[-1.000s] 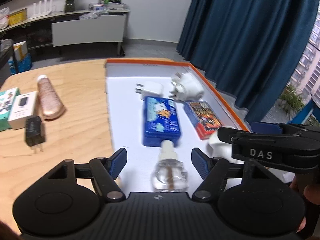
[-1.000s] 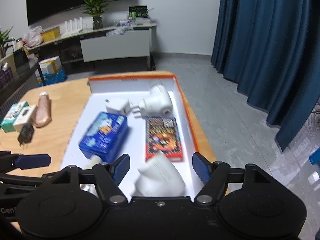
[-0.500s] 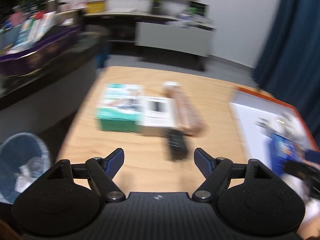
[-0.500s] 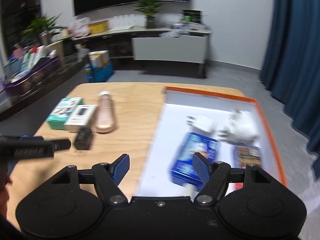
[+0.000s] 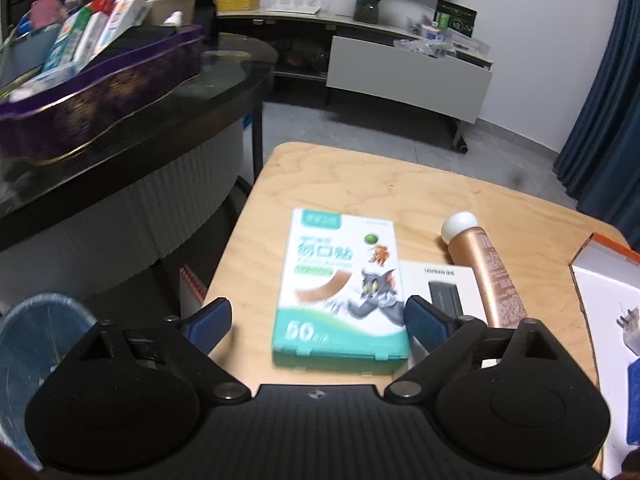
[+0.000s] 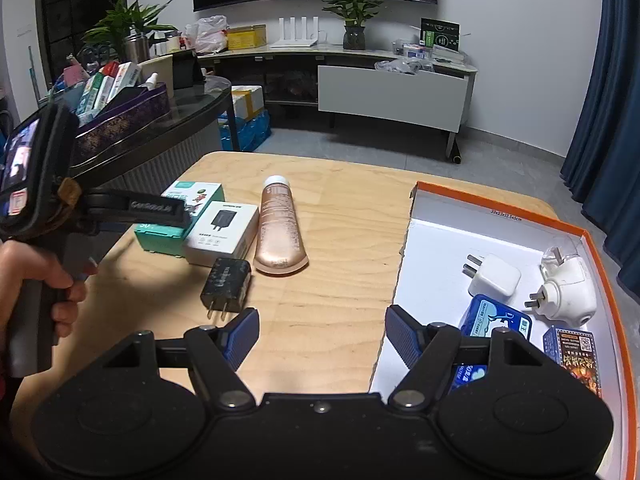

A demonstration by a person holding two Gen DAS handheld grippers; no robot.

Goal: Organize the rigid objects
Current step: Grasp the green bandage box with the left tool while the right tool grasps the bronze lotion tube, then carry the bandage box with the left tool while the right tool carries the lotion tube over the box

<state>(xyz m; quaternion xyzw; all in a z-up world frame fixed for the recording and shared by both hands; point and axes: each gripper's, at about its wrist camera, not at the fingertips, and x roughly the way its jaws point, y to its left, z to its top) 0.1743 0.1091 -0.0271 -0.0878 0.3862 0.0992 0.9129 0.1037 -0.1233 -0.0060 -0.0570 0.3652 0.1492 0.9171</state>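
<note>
The wooden table (image 6: 340, 208) carried everything, and the white tray with the orange rim (image 6: 500, 216) on its right part served as the landmark. Inside the tray lay a blue tin (image 6: 494, 320), a white round plug adapter (image 6: 568, 294), a white square charger (image 6: 494, 276) and a dark printed card box (image 6: 576, 354). Left of the tray, well apart, lay a copper tube (image 6: 278, 228), then a white charger box (image 6: 222, 234) touching a green plaster box (image 5: 340, 292), with a black plug adapter (image 6: 227, 280) just in front. The left gripper (image 5: 318, 322) stood wide open, its fingers flanking the green plaster box from above. The right gripper (image 6: 322, 338) was also spread wide and empty, over bare wood just left of the tray.
</note>
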